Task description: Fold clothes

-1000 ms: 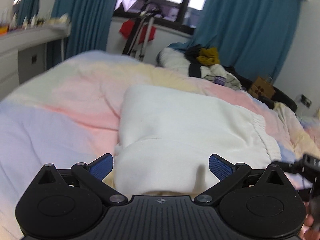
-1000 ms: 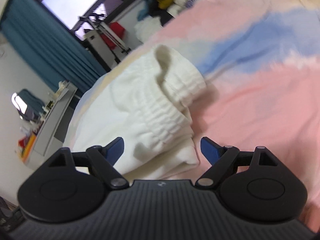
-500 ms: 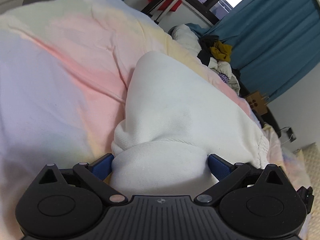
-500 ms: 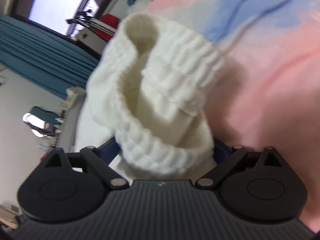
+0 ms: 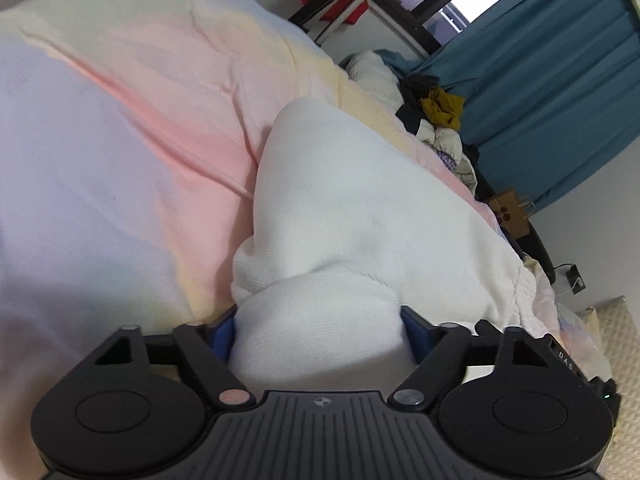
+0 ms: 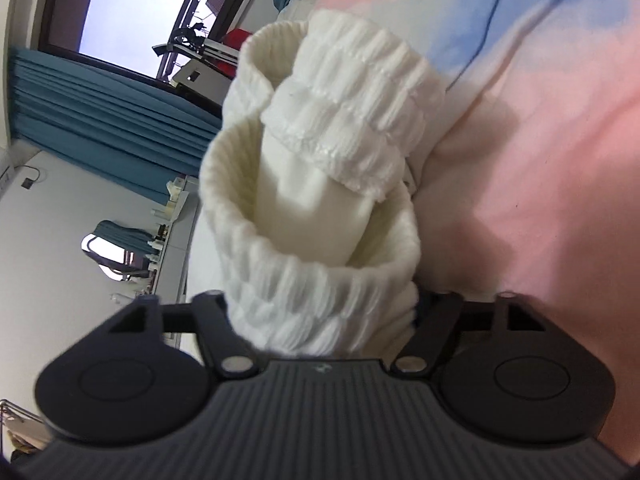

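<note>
My left gripper [image 5: 318, 330] was clamped on a thick bunch of the white garment [image 5: 360, 208], blue pads [image 5: 224, 332] pressed into the cloth on both sides, and my right gripper [image 6: 324, 312] had its jaws closed around the ribbed waistband [image 6: 344, 92], with that elastic edge doubled over and standing up in front of the lens. The garment lay on the pastel duvet [image 5: 120, 140], its far part resting flat and the near ends lifted into my two grips. The risk I saw was in how fat each bite was: a rolled wad like the one on the left could slide out layer by layer under a pull, and I'd be left with only the top ply. On the right, the waistband was stretchy, so tension might draw it thin and let it snap free of the pads. If my hands moved unevenly, the cloth between them could twist and the fold would land crooked. The soft duvet might also drag up with the fabric. The clothes pile [image 5: 436, 116] by the curtain [image 5: 560, 80] stood well apart.
</note>
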`<state>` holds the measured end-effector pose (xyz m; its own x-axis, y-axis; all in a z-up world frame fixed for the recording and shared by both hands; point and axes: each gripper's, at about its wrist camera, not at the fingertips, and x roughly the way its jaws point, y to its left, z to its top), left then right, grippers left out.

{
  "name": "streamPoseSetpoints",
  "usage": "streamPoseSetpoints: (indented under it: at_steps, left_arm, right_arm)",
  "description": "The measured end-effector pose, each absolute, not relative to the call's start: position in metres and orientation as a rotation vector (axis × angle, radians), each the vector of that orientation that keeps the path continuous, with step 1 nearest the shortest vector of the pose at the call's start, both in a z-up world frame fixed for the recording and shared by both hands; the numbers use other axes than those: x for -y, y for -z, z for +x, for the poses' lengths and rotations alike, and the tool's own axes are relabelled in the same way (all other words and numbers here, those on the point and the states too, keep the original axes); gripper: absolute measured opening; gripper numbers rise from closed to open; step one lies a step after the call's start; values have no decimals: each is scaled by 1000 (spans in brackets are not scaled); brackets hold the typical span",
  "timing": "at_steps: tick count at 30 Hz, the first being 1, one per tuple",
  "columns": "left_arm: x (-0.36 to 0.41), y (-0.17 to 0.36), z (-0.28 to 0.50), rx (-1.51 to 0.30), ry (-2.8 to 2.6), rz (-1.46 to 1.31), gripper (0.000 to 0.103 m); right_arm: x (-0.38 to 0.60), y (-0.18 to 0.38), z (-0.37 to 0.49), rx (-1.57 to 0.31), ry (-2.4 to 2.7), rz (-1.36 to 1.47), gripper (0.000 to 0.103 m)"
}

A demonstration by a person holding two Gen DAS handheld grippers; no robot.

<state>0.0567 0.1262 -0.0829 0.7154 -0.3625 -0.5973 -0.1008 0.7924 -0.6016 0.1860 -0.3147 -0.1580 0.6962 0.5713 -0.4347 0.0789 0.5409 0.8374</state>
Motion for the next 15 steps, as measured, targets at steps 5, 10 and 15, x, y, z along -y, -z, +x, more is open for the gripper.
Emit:
streamPoseSetpoints:
  at_steps: [5,10,15]
  left_arm:
    - [-113,58,40,-706,145,-630,53]
    - [-97,17,21,-615,161,-647,50]
    - [-67,-19,24,-579,193,-675,51]
  right_arm:
    - [304,126,169,-683,-341,914,47]
    - [323,89,170,-566,-397,966,45]
    - [359,61,170,-456,-399,981,45]
